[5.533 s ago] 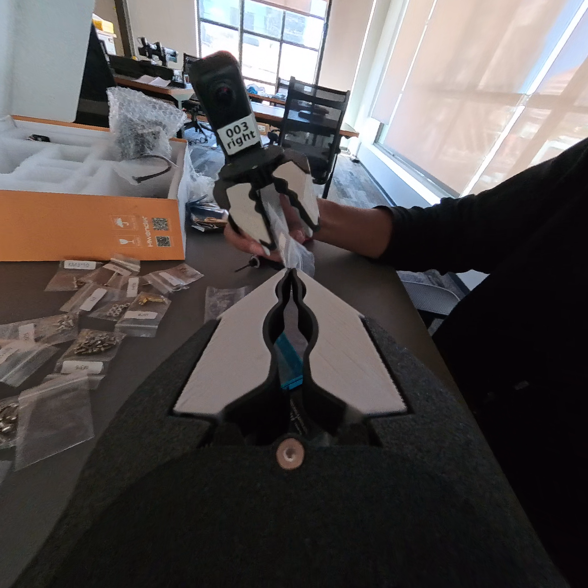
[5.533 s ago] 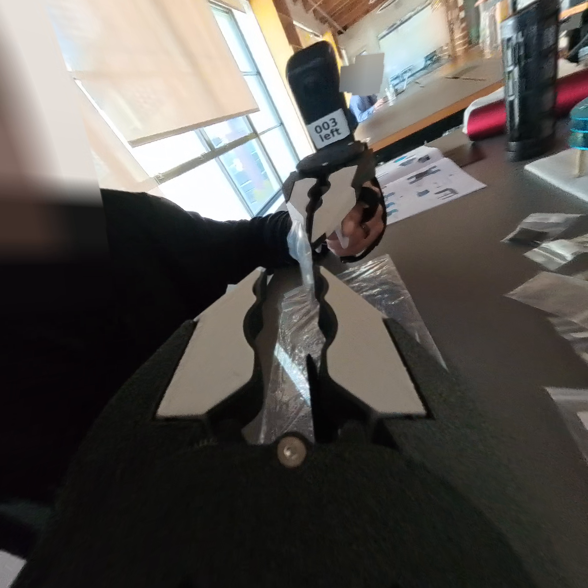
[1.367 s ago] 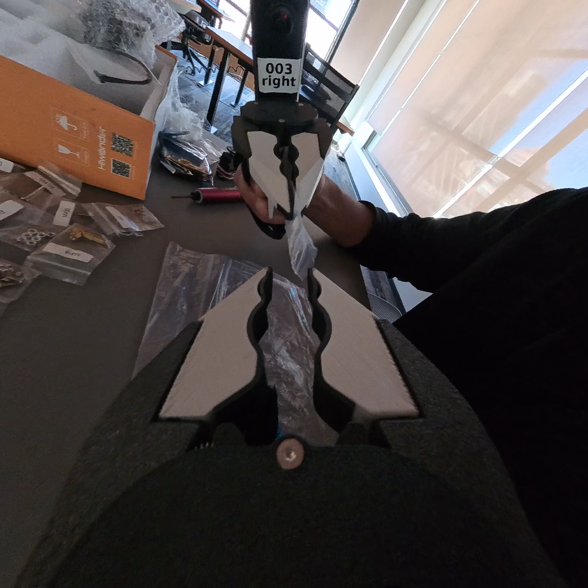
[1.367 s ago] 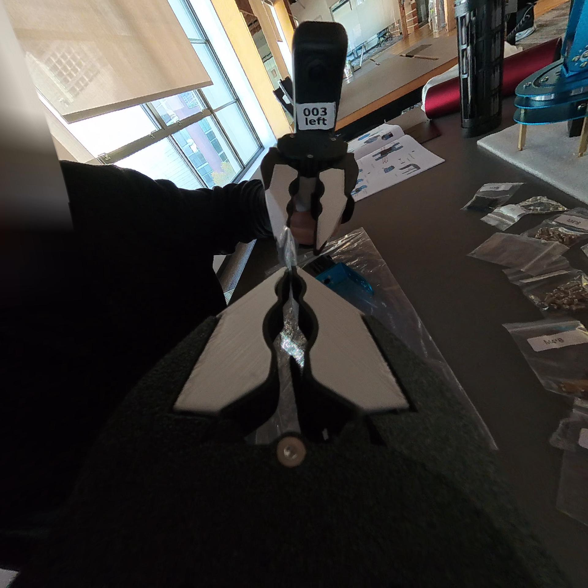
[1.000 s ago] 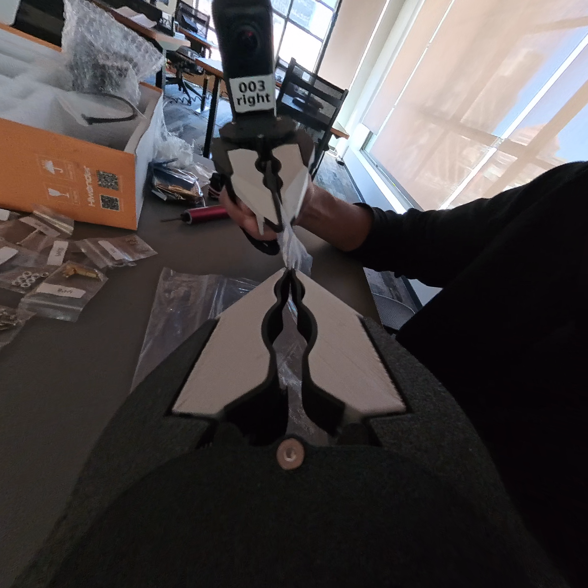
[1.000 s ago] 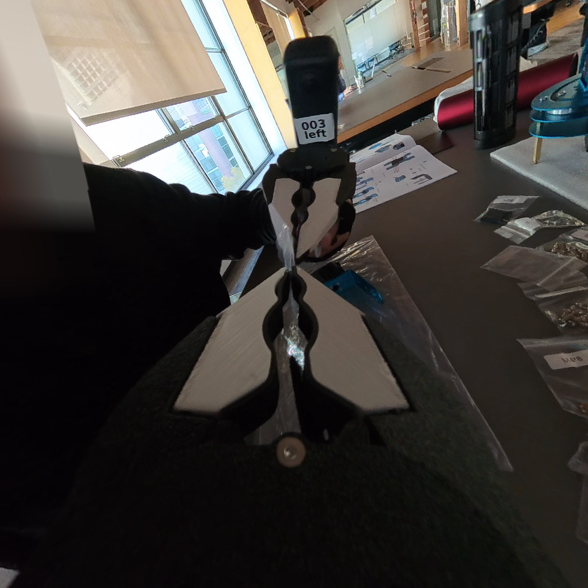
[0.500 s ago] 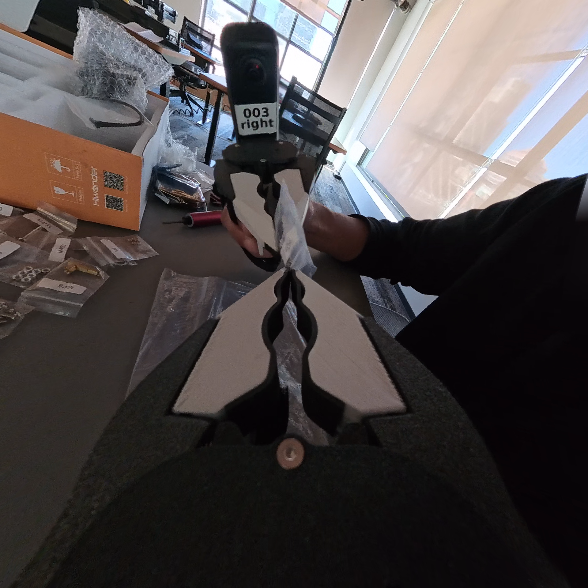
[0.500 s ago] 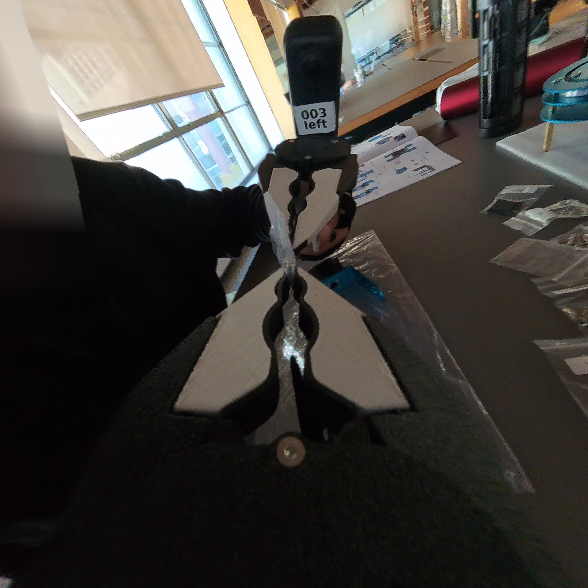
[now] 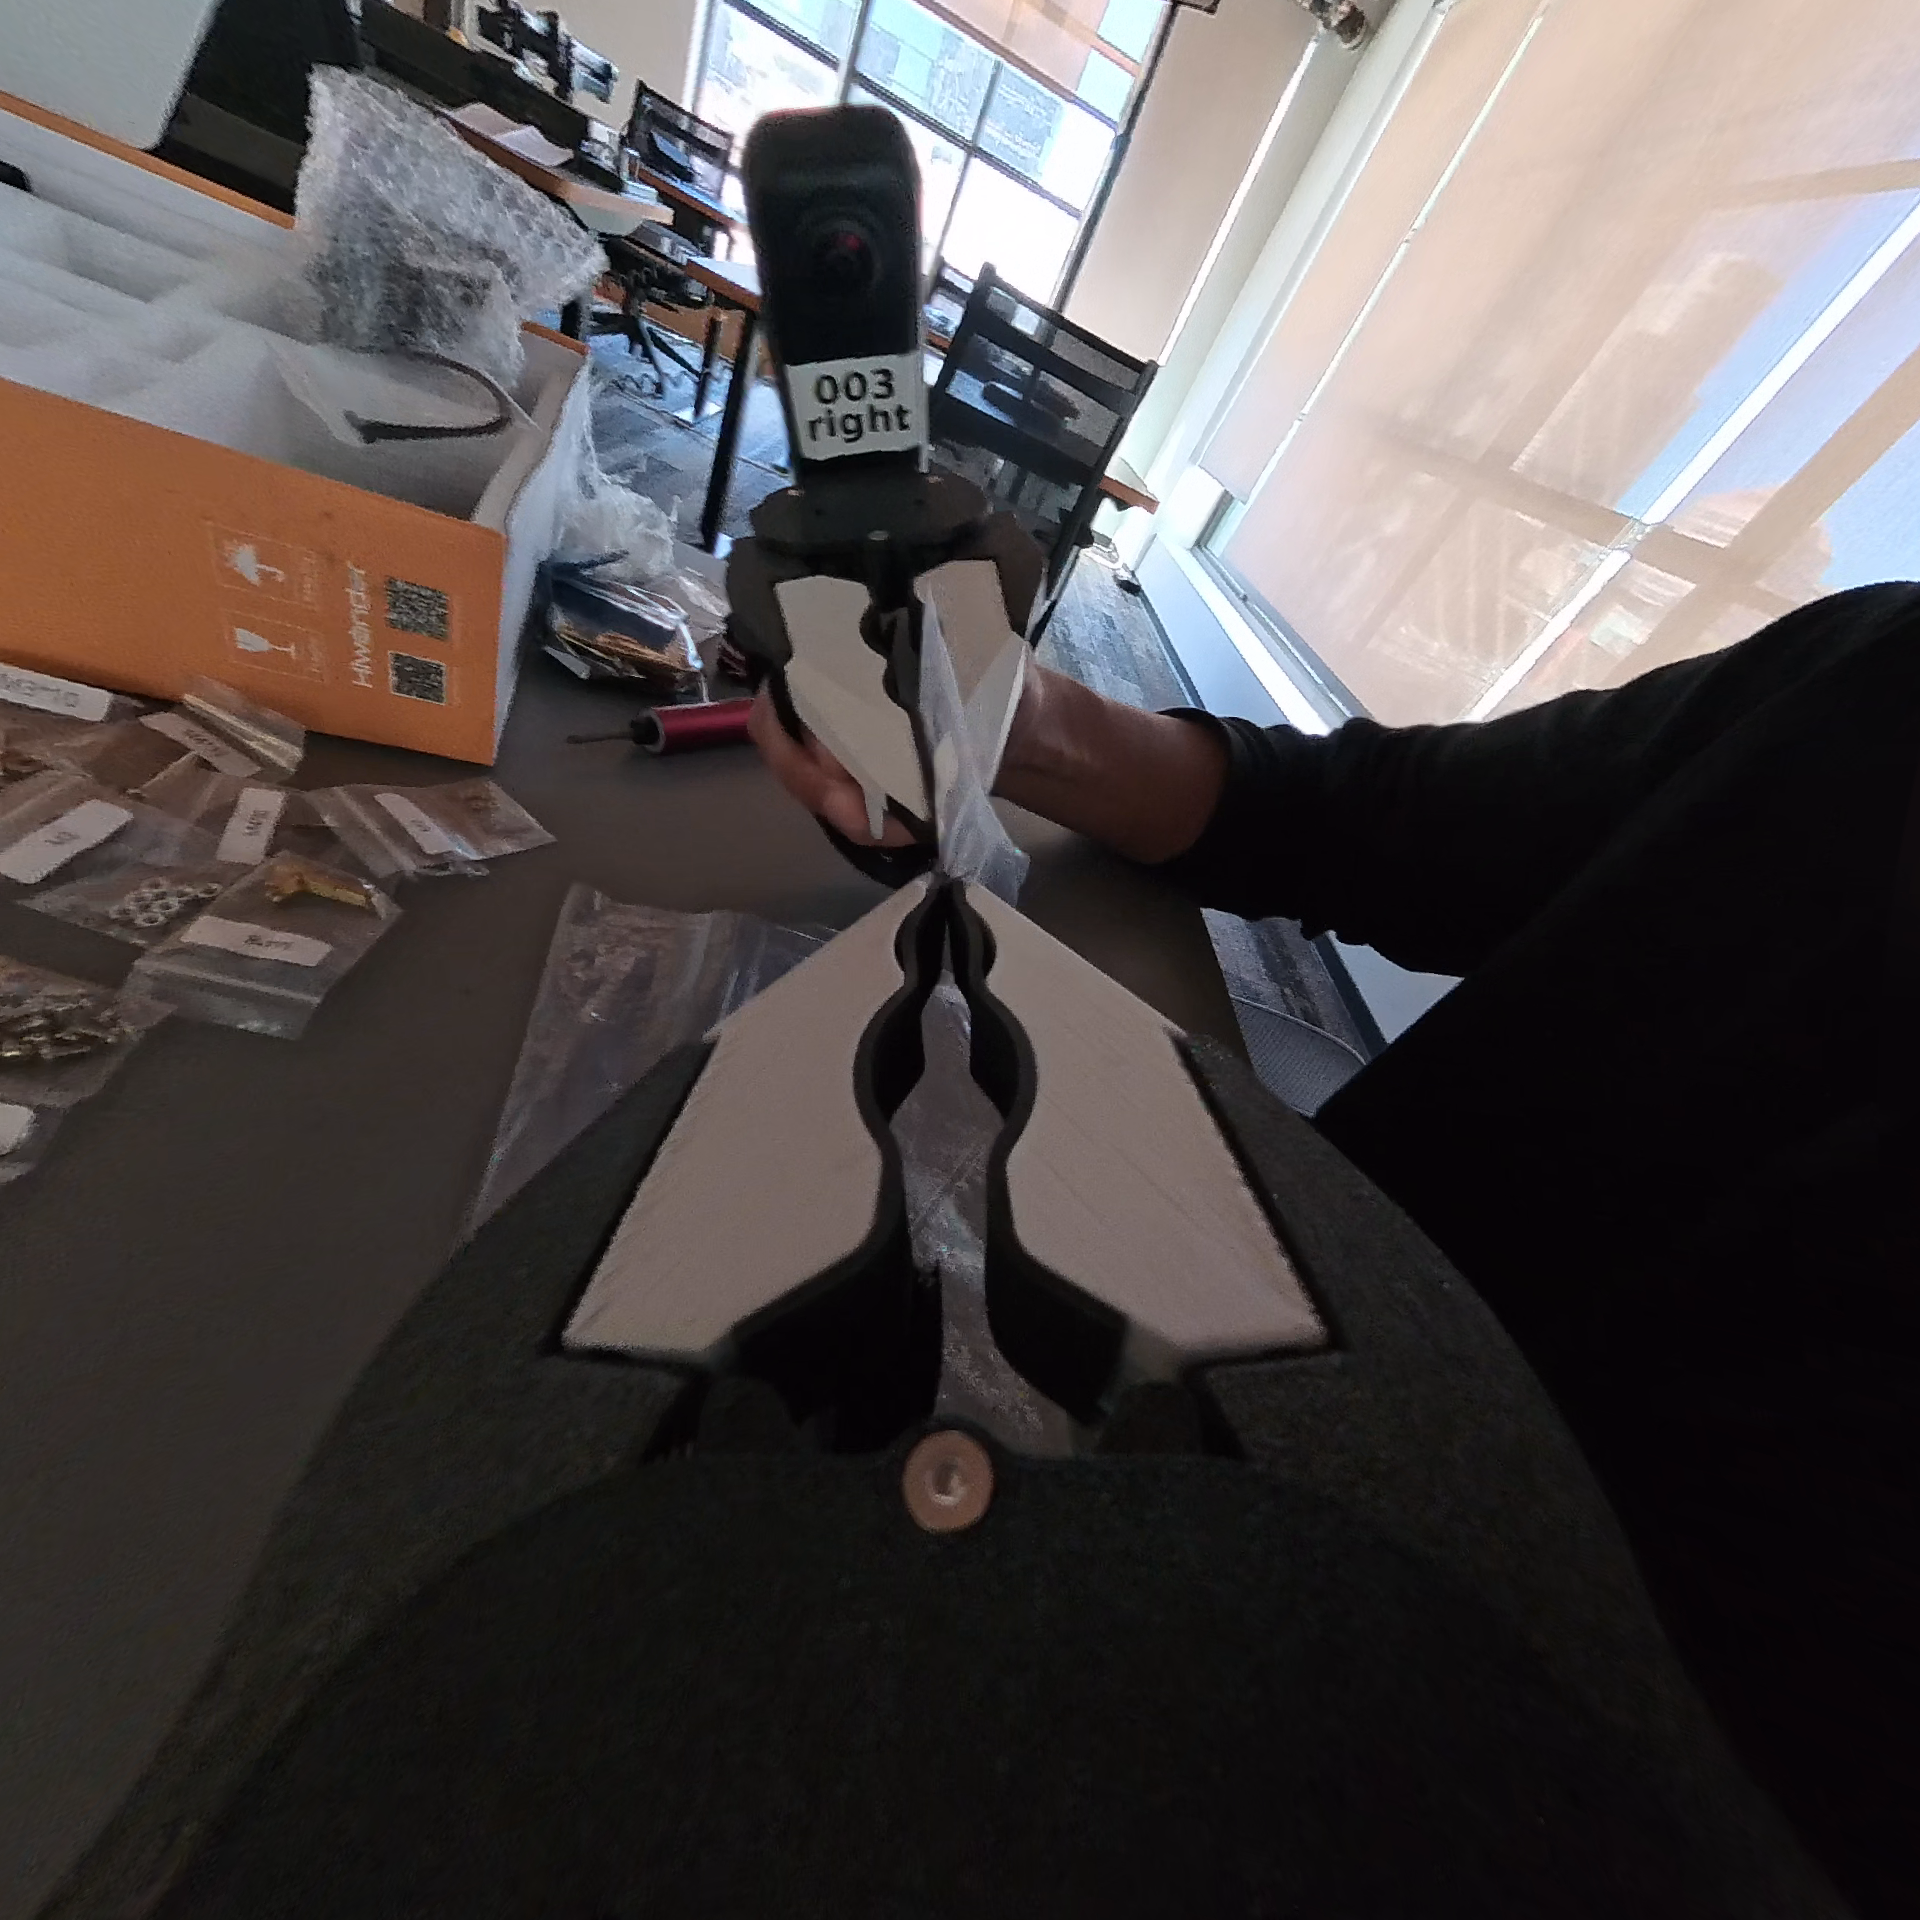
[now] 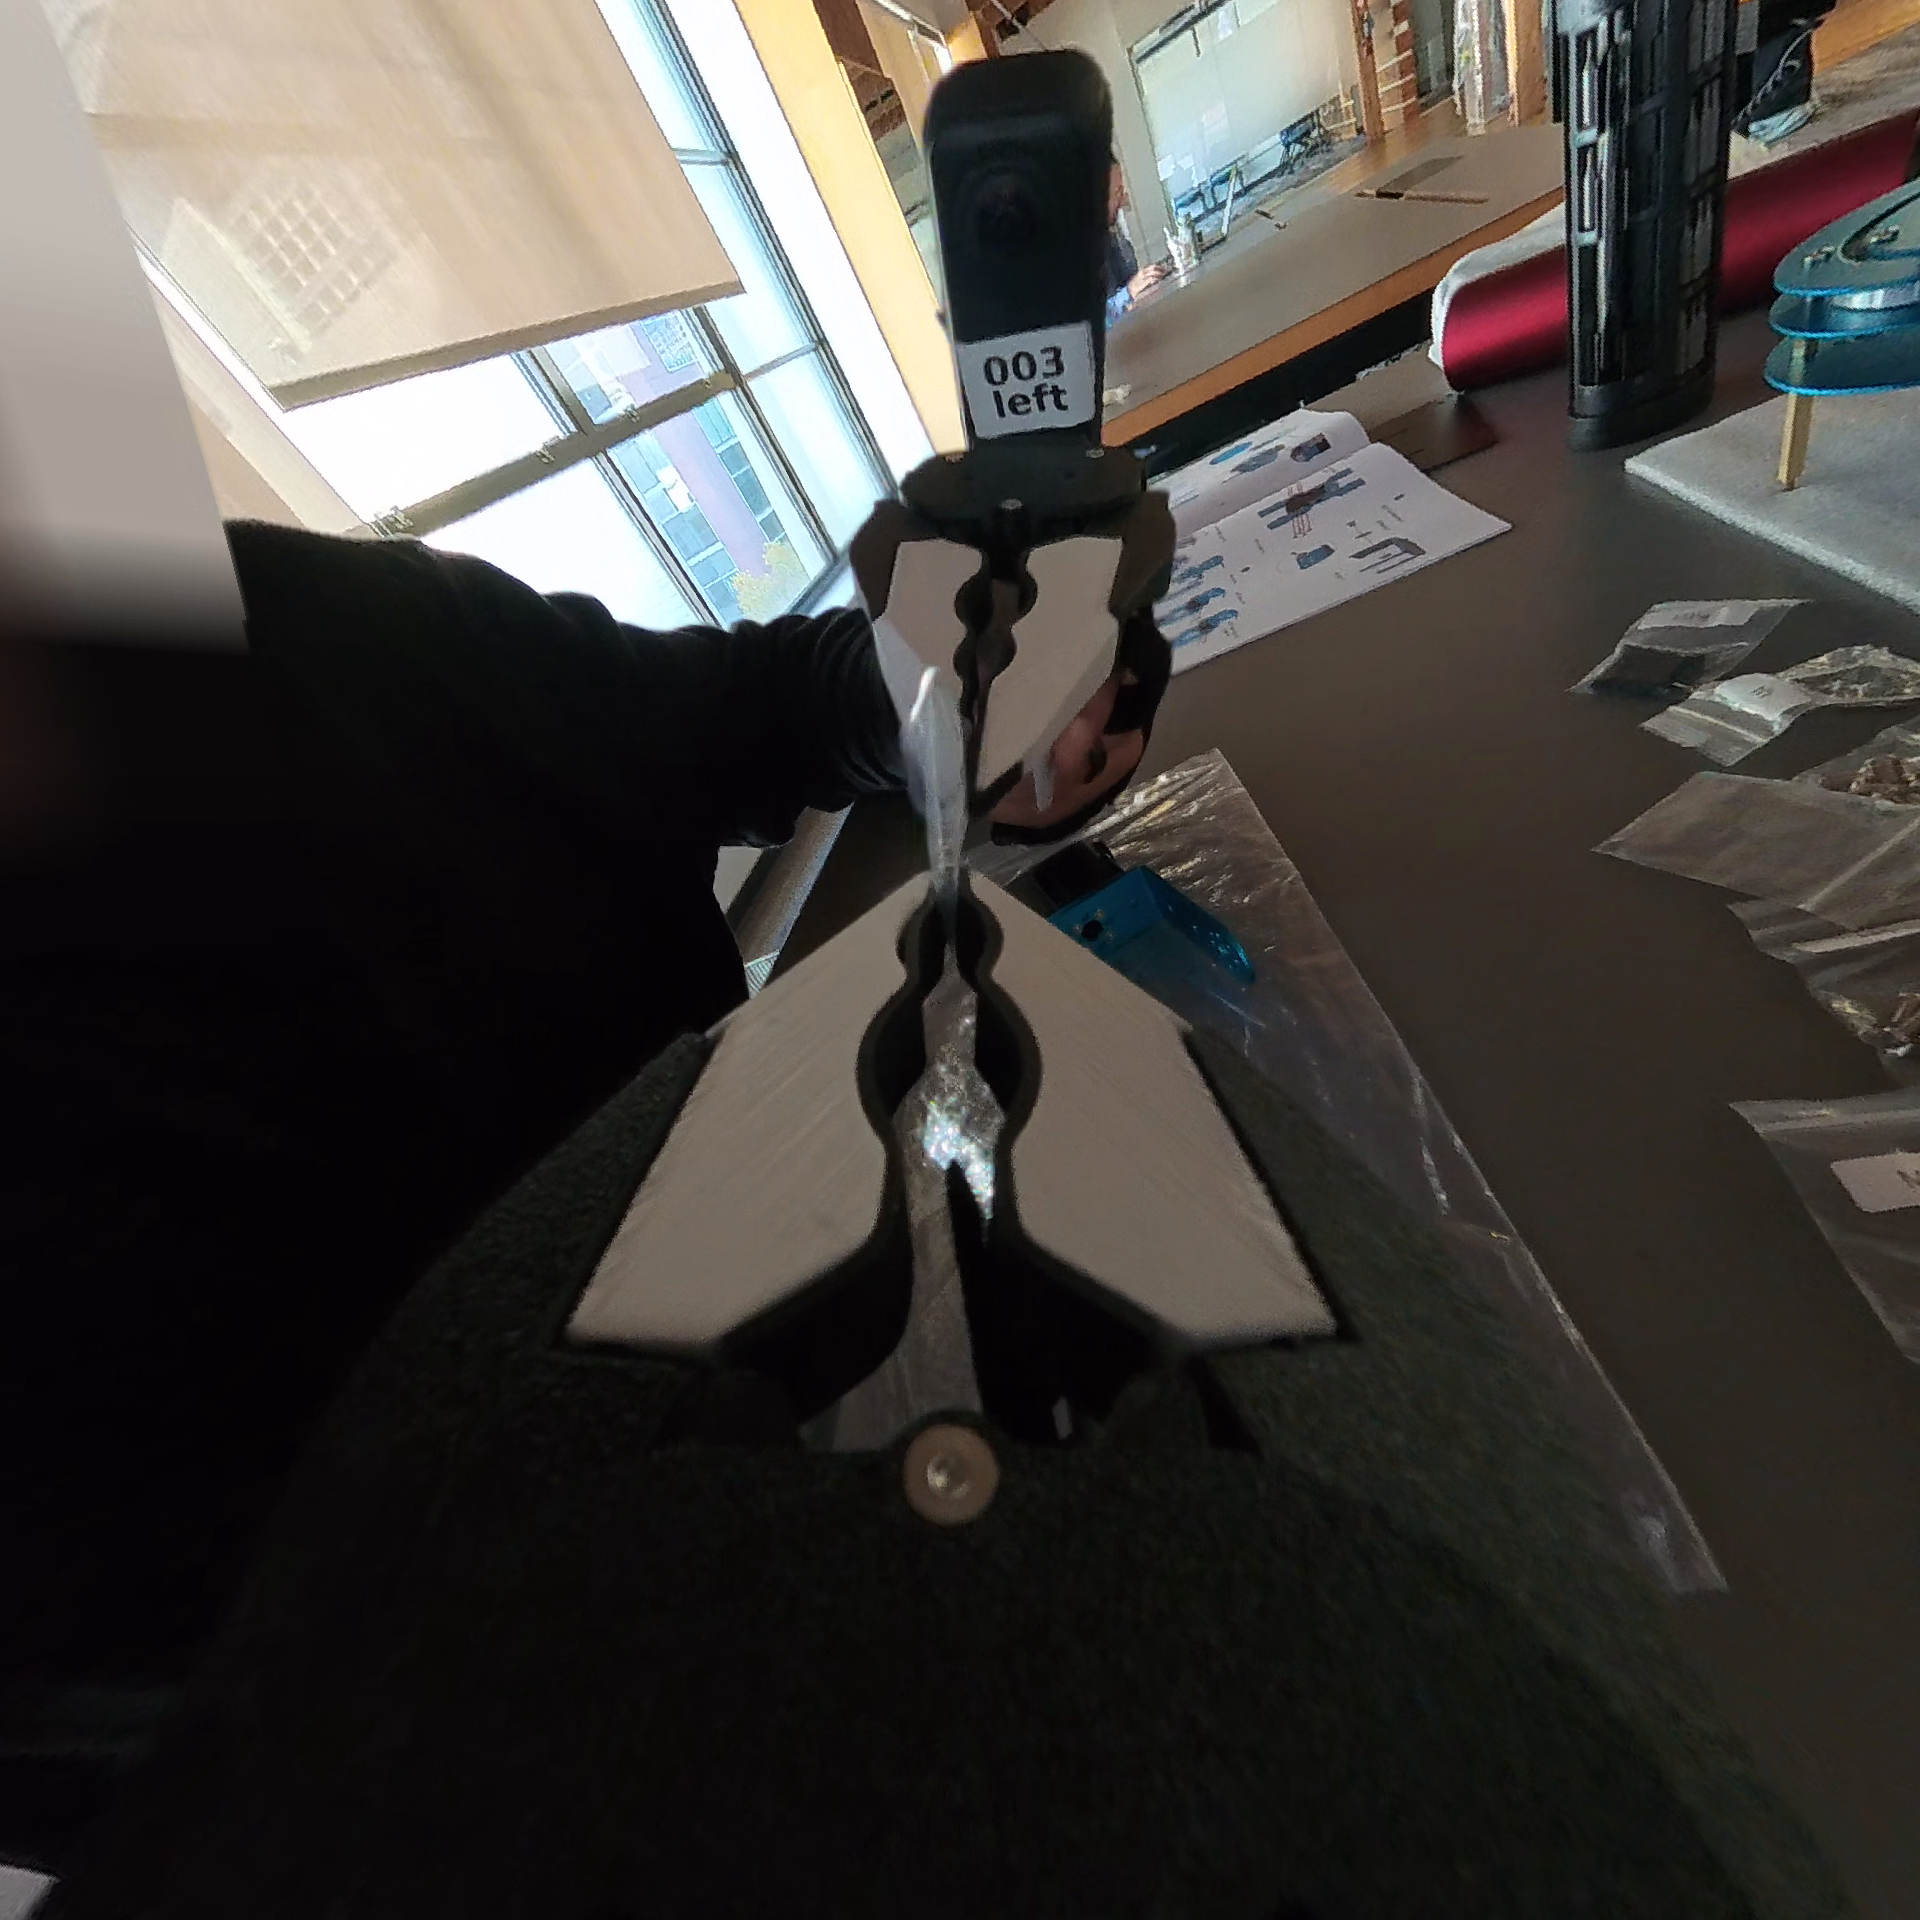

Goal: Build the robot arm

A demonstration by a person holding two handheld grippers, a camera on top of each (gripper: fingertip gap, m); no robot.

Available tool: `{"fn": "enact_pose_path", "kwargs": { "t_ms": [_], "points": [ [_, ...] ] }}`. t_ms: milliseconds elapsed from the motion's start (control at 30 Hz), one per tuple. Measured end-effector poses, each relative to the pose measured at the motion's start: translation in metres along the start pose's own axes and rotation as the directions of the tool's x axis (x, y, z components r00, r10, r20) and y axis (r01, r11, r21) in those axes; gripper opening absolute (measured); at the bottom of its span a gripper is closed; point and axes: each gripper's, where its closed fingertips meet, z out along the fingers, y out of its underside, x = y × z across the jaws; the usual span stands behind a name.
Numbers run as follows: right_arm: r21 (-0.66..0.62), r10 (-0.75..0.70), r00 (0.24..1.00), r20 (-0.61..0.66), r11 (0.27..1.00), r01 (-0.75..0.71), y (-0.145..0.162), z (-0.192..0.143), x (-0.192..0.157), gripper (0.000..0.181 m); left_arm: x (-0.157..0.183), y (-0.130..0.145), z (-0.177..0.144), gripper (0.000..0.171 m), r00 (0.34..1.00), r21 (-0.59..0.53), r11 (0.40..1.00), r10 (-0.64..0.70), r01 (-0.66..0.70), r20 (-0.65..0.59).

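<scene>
Left claw [image 9: 943,902] is shown closed on one end of a small clear plastic bag [image 9: 961,821], which is pinched at the very tips. Right claw [image 10: 948,902] is likewise closed on the opposite end of the same bag [image 10: 940,779]. The two claws are held tip to tip above the near edge of the dark surface [image 9: 260,1091], each pointed at the other, so that the bag's long axis runs along the line between them and the bag is stretched short between both grips. Below them, a larger clear bag [image 10: 1351,1091] with a blue part [image 10: 1153,935] is seen flat on the surface; small labelled bags [image 9: 249,935] and an orange box [image 9: 239,582] lie toward the far left.
</scene>
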Motion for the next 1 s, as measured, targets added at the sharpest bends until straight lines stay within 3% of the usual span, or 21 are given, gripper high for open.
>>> {"fn": "enact_pose_path", "kwargs": {
  "t_ms": [367,533,667,833,1000],
  "points": [
    [-0.037,-0.008,0.999,-0.033,0.999,0.007,0.005,-0.006,0.005,0.000,-0.010,0.004,0.000,0.006,0.997,-0.027,0.999,0.031,-0.029,0.067],
    [-0.157,0.012,0.990,-0.142,0.987,-0.034,0.028,-0.017,0.025,0.000,-0.021,0.015,-0.002,0.016,0.993,-0.071,0.997,0.038,-0.031,0.109],
    [-0.281,0.033,0.964,-0.265,0.953,-0.110,0.056,-0.027,0.045,0.000,-0.033,0.028,-0.003,0.016,0.975,-0.146,0.985,0.120,-0.094,0.185],
    [-0.386,0.027,0.952,-0.305,0.910,-0.149,0.080,-0.034,0.051,0.000,-0.038,0.041,0.001,0.014,0.947,-0.239,0.957,0.221,-0.166,0.231],
    [-0.428,0.016,0.946,-0.323,0.889,-0.161,0.092,-0.035,0.056,0.000,-0.053,0.058,0.012,0.008,0.930,-0.431,0.892,0.268,-0.140,0.253]
  ]
}}
